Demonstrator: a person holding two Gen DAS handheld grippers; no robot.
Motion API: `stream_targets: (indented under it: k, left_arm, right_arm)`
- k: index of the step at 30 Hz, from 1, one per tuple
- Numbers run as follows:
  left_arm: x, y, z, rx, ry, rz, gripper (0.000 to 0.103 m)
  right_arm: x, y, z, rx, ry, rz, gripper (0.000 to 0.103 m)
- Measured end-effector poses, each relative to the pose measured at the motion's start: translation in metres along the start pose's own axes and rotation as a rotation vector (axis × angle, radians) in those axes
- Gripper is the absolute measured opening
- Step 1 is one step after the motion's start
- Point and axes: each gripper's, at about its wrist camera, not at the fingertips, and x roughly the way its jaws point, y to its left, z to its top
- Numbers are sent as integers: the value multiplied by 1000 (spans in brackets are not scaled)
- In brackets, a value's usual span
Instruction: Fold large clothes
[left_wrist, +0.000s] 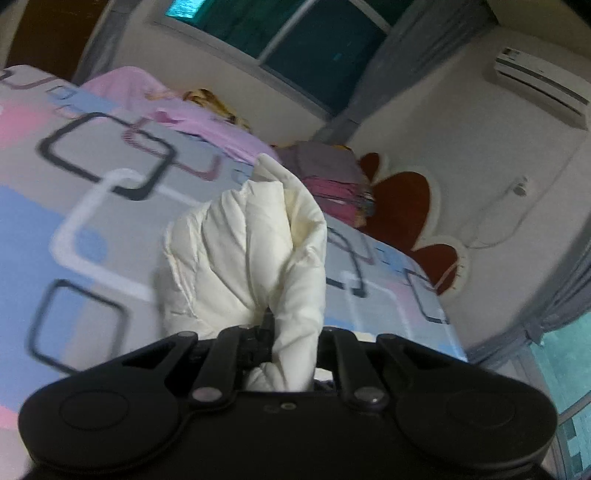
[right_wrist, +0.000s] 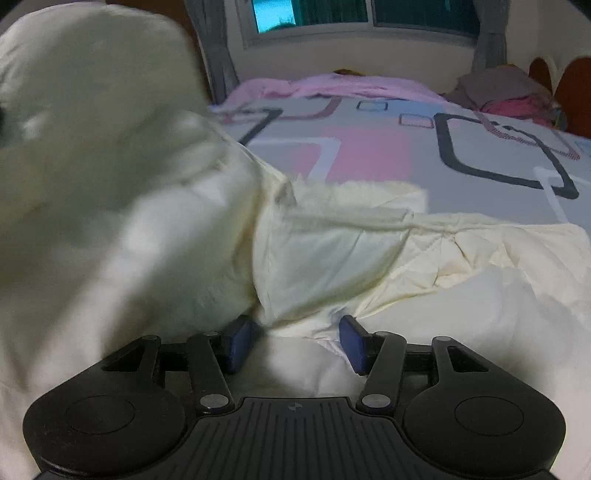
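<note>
A cream quilted jacket lies spread on the bed, with one part lifted and blurred at the left of the right wrist view. My left gripper is shut on a bunched fold of the cream jacket and holds it up above the bed; its fingertips are hidden by the cloth. My right gripper is open, its blue pads low over the jacket with cloth lying between them.
The bed has a sheet with grey, blue and pink squares. A pink cloth lies at its far edge and a folded pile of clothes by the red headboard. Window and curtains stand behind.
</note>
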Motion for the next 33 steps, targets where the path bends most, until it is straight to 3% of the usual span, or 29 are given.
stream_targets:
  k: [5,11,19,24,30,33]
  left_arm:
    - [37,-56,-18,59,47,-48,10]
    - [100,-99,-70,134,192,-85,10]
    - [163,-115,-134,198,278,-49,10]
    - [169,-121,-143,246,298,-2,14]
    - [138,-143,-123,270,269,-32,51]
    - [109,-155,-109,271,214,-76,59]
  right_arm:
    - [-77,-65,-8,6,-94,-38,54]
    - [-106,-137,-36,86,-93,-173,54]
    - [-102,-177,-49,178,-55,-111,54]
    - [-122,-186,-50,205,-71,-94,54]
    - [-157,-193,-40,257,-147,-64,54]
    - [-172,-193,-26,294,-174,-17,54]
